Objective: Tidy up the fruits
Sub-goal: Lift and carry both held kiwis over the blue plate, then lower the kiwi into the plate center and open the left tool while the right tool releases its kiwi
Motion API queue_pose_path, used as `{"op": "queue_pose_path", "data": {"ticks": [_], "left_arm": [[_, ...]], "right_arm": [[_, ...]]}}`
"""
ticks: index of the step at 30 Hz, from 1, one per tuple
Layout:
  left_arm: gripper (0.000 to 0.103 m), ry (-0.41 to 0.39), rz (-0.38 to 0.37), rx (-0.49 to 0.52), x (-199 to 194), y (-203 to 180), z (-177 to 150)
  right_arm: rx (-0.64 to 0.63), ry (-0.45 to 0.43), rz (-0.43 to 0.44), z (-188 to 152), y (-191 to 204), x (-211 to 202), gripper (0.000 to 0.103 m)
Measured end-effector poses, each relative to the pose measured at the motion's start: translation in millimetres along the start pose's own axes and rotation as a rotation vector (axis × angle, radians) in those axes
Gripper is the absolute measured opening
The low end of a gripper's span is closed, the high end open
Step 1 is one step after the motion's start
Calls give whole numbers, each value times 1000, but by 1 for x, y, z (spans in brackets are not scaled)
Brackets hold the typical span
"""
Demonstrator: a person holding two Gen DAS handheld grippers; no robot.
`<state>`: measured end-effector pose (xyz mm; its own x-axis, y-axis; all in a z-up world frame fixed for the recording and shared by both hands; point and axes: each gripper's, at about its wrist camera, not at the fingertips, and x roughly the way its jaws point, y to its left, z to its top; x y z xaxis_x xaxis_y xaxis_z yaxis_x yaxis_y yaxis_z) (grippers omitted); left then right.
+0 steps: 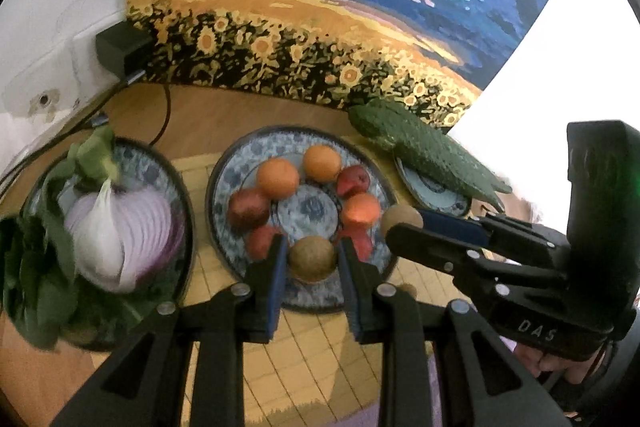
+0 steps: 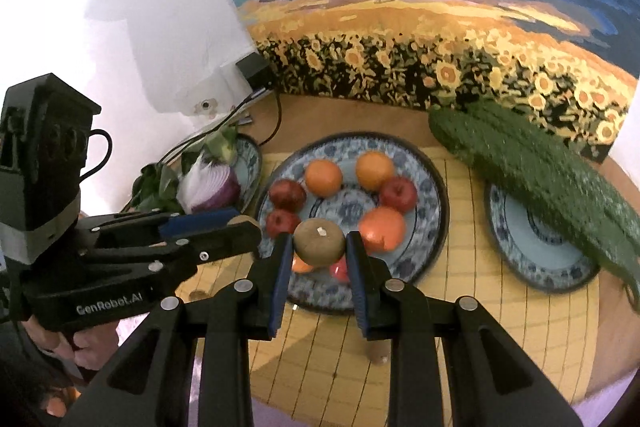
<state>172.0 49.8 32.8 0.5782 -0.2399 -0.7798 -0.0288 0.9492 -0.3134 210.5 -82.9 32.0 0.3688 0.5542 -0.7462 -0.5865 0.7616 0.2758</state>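
A blue patterned plate in the middle holds oranges and red apples in a ring. My left gripper is shut on a brown kiwi just above the plate's near rim. My right gripper is shut on a second brown kiwi over the same plate; in the left wrist view the right gripper holds that second kiwi at the plate's right edge. The left gripper also shows in the right wrist view.
A left plate holds a halved red onion, garlic and greens. A right plate carries a long bitter gourd. All stand on a yellow bamboo mat. A sunflower painting and cables stand behind.
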Motion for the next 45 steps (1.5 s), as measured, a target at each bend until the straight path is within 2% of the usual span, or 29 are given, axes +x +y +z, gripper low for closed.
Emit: {"op": "queue_pose_path", "data": {"ticks": [11, 19, 25, 36, 42, 45], "left_arm": [[26, 19, 43, 24, 33, 4, 27], [25, 50, 27, 8, 48, 13, 29], [25, 31, 23, 12, 48, 17, 30], [26, 13, 19, -16, 47, 20, 31], [31, 7, 26, -32, 46, 20, 30], [40, -1, 25, -37, 43, 20, 30]], "right_arm": [[-28, 60, -14, 30, -17, 41, 28], [-47, 101, -10, 35, -23, 57, 28], [-106, 81, -31, 36, -18, 60, 29], [-129, 69, -28, 38, -18, 63, 29], [-114, 44, -39, 38, -20, 58, 29], [-96, 29, -35, 38, -22, 54, 29]]}}
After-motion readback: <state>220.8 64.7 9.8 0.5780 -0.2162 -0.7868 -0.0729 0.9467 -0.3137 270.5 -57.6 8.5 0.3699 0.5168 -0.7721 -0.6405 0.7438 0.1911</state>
